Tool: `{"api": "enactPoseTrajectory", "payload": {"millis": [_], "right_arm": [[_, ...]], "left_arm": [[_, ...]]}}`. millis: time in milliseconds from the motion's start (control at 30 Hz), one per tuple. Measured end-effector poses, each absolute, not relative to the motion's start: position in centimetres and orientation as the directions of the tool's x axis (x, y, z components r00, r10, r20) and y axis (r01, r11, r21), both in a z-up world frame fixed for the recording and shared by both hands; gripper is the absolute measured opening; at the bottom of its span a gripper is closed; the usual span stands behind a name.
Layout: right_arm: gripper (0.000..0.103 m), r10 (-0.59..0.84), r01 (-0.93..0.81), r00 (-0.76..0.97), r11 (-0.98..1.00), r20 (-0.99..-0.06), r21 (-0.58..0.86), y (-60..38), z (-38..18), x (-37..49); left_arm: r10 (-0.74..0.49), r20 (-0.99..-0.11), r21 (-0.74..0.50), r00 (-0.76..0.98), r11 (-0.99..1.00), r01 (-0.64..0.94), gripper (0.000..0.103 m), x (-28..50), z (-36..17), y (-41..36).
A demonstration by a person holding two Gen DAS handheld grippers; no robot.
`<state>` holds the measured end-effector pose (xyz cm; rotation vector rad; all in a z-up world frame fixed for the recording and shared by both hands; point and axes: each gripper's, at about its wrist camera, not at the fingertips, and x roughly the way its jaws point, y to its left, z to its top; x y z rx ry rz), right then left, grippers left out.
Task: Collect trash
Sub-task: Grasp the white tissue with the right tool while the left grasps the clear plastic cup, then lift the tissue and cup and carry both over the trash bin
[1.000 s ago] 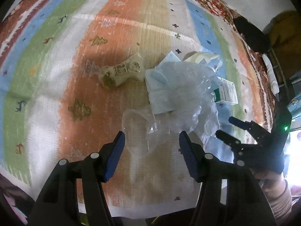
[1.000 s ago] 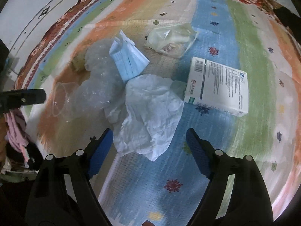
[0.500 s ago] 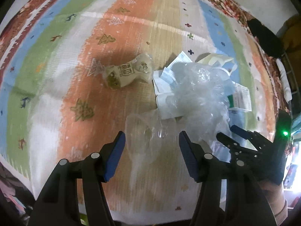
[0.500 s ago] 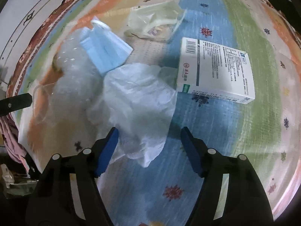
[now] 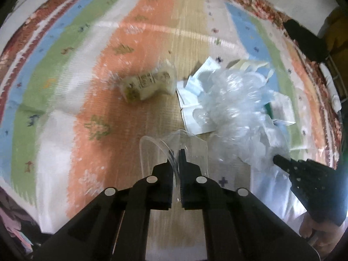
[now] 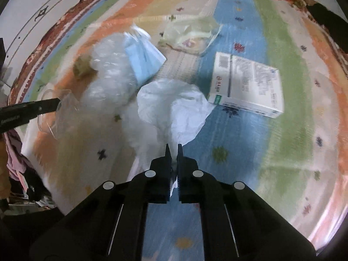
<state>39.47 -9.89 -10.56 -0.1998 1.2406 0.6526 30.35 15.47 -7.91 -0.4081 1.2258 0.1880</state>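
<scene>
My left gripper is shut on a clear plastic cup, pinching its wall; it also shows in the right wrist view. My right gripper is shut on a crumpled white tissue. Between them lies a heap of bubble wrap, also in the right wrist view. Other trash on the striped rug: a blue face mask, a white medicine box, a clear bag and a yellowish wrapper.
The rug's patterned border meets a white floor at the left. A dark object lies at the rug's far right edge. Pink cloth lies off the rug at the near left.
Both grippers have gone from wide open to shut: the left closed on the clear cup, the right closed on the white tissue. Both moved slightly forward.
</scene>
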Motion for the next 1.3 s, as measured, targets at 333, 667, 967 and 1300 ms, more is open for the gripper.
{"api": "enactPoseTrajectory", "payload": {"millis": [333, 667, 967, 1300], "right_arm": [[0.003, 0.41, -0.57, 0.243, 0.793, -0.879, 0.213, -13.5, -4.0, 32.1], [0.003, 0.479, -0.585, 0.29, 0.774, -0.828, 0.243, -16.6, 0.0, 26.3], [0.003, 0.472, -0.625, 0.29, 0.752, -0.832, 0.209, -19.5, -0.2, 21.0], [0.003, 0.515, -0.626, 0.253, 0.732, -0.819, 0.268, -21.4, -1.7, 14.5]], "left_arm": [[-0.136, -0.866, -0.303, 0.481, 0.909, -0.287, 0.004, 23.1, -0.8, 10.4], [-0.189, -0.786, -0.361, 0.588, 0.913, -0.19, 0.004, 16.6, 2.2, 7.1], [-0.204, -0.759, -0.32, 0.619, 0.944, -0.082, 0.004, 12.1, 2.5, 5.0], [-0.295, -0.738, -0.429, 0.607, 0.899, -0.085, 0.004, 7.8, 0.1, 4.3]]}}
